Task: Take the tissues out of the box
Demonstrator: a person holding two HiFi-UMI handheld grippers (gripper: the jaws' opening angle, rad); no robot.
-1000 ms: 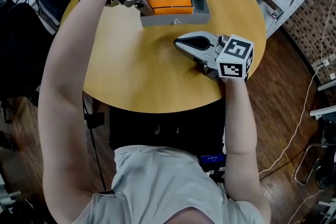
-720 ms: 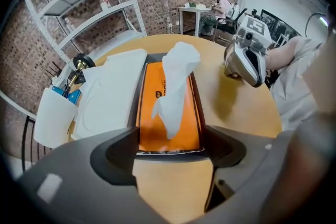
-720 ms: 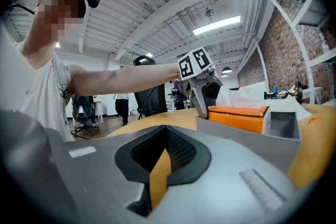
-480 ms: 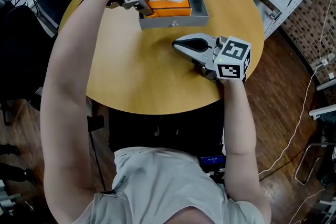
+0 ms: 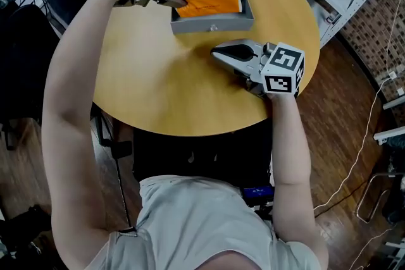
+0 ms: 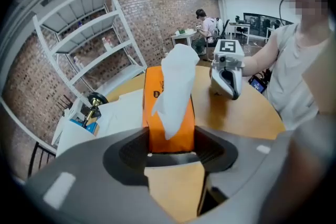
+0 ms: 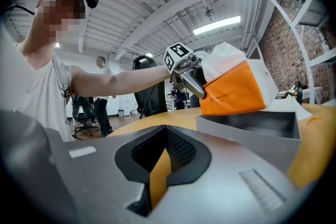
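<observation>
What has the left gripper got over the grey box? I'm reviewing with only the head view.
Observer: The left gripper view shows the left gripper, fingers closing, with the orange tissue pack between them, pads on its sides.
Operator: Is the pack out of the box?
Observer: In the right gripper view it hangs tilted, its underside above the rim of the grey box.
Operator: Any tissue showing?
Observer: Yes, a white tissue stands up from the pack's top, seen in the left gripper view.
</observation>
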